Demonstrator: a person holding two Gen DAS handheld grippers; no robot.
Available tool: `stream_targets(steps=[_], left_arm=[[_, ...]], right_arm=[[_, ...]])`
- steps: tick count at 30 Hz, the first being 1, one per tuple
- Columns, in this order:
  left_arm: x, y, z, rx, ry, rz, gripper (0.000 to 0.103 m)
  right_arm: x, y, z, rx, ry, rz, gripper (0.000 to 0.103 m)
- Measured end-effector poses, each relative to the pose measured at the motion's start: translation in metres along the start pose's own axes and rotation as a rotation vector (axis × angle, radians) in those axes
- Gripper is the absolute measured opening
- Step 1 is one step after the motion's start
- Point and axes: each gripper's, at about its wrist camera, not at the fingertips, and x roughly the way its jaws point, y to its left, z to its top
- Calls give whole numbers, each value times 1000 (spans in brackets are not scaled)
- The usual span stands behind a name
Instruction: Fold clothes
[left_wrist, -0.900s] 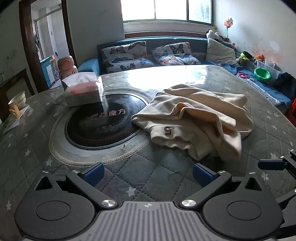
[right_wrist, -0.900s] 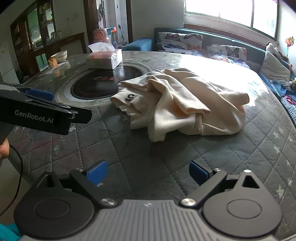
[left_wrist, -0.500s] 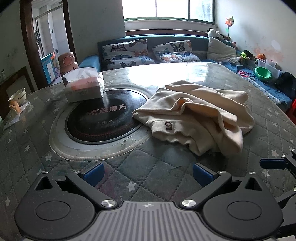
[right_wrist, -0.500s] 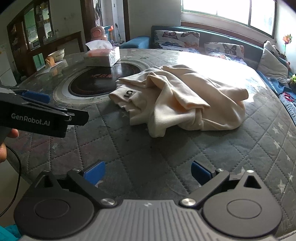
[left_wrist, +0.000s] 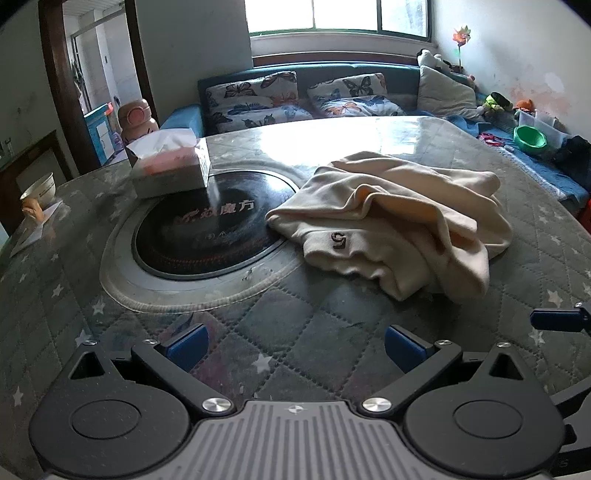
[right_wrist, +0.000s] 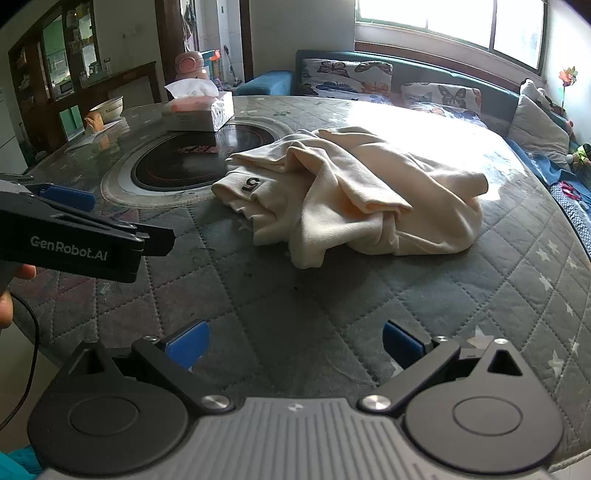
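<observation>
Centrally, a crumpled cream-coloured fabric garment (left_wrist: 391, 221) with a dark "5" patch lies heaped on the round table with a grey quilted star-print cover (left_wrist: 295, 332), its near-left corner overlapping the rim of the black circular glass cooktop (left_wrist: 207, 236) set into the table's middle.

- Left gripper (left_wrist: 295, 343) — blue-padded black fingers spread wide, nothing between them; held above the quilted cover, short of the garment and apart from it.
- Right gripper (right_wrist: 291, 341) — likewise wide apart and holding nothing; above the table's near edge, the garment well ahead of it. In its view the left gripper shows from the side at the left, lettered "GenRobot.AI", with part of a hand (right_wrist: 11, 295) at the frame edge.
- White rectangular tissue box with an orange panel (left_wrist: 170, 170) — on the far-left side of the cooktop, a tissue standing out of its top.
- Pink round-lidded bottle (left_wrist: 135, 120) — behind the tissue box.
- Pale ceramic bowl (left_wrist: 38, 190) — at the table's far-left edge.
- Blue sofa with butterfly-print cushions (left_wrist: 303, 98) — beyond the table, under the window.
</observation>
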Motion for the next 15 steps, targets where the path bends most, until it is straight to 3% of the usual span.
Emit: stream_targets(steps=[15], left_arm=[[1, -6, 1, -4, 2, -16, 103]], right_arm=[[2, -3, -2, 19, 6, -4, 103]])
